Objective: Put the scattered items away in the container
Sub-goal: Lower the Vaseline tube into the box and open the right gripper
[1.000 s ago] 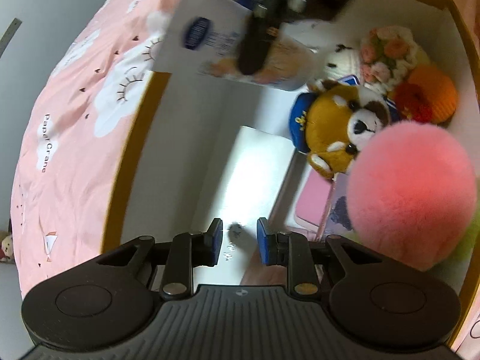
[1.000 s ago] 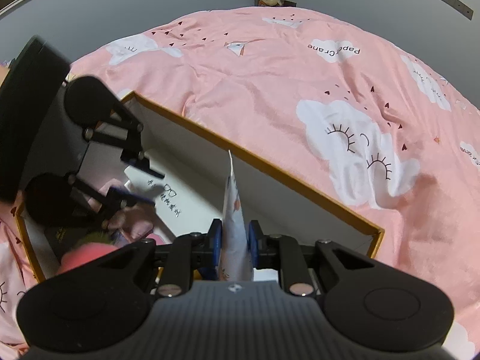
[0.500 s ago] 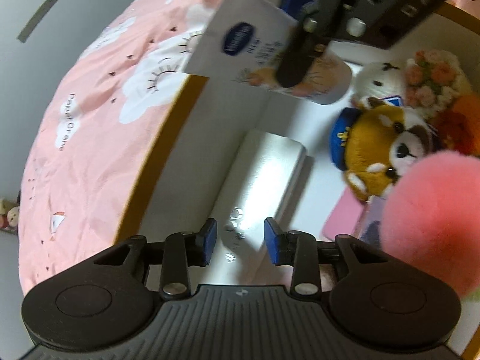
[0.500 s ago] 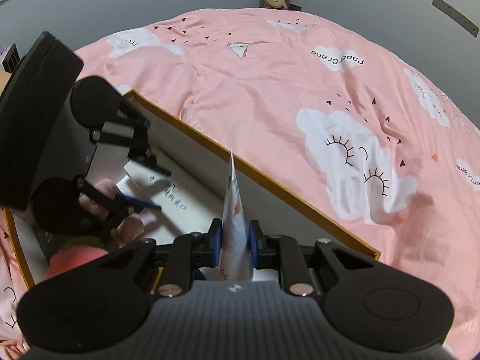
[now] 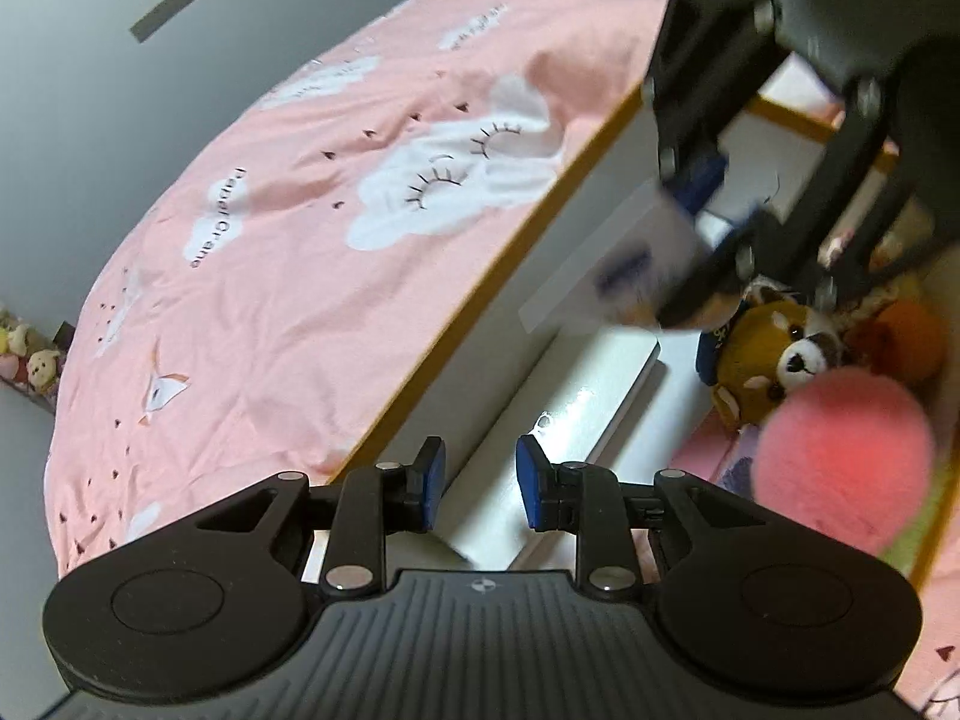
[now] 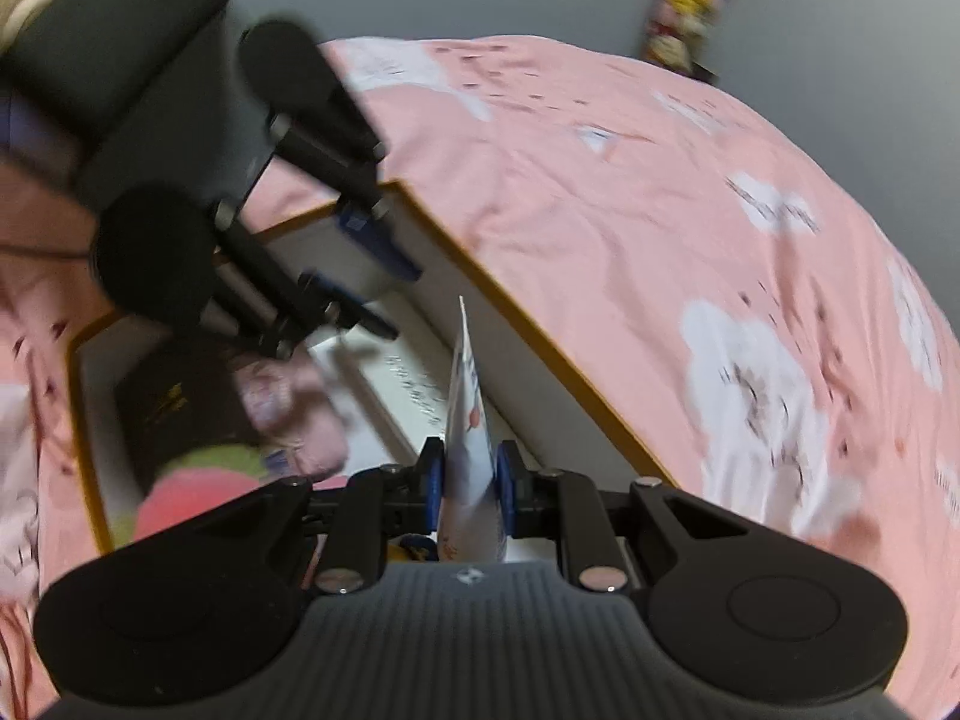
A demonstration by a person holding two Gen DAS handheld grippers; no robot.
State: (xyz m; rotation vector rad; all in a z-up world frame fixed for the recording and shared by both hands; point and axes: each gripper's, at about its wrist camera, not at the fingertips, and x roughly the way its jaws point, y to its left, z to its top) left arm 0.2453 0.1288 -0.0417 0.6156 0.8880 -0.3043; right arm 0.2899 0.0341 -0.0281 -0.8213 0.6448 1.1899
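A white box with an orange rim (image 5: 510, 252) lies on the pink bed. My right gripper (image 6: 469, 480) is shut on a flat white tube (image 6: 468, 420) with a blue logo, held low inside the box; the left wrist view shows the tube (image 5: 624, 264) blurred beside the box's left wall. My left gripper (image 5: 477, 474) is open and empty, above a white rectangular box (image 5: 576, 414) inside the container. A red panda plush (image 5: 774, 354), a pink pompom (image 5: 840, 462) and an orange ball (image 5: 900, 336) lie inside.
The pink cloud-print bedspread (image 5: 270, 252) surrounds the container. A black item (image 6: 174, 396) and a pink packet (image 6: 282, 402) lie in the container's far end. Plush toys (image 5: 24, 354) sit on the floor by the grey wall.
My right gripper has lowered the tube deeper into the box. My left gripper has pulled back and up from the white box, its jaws a little wider.
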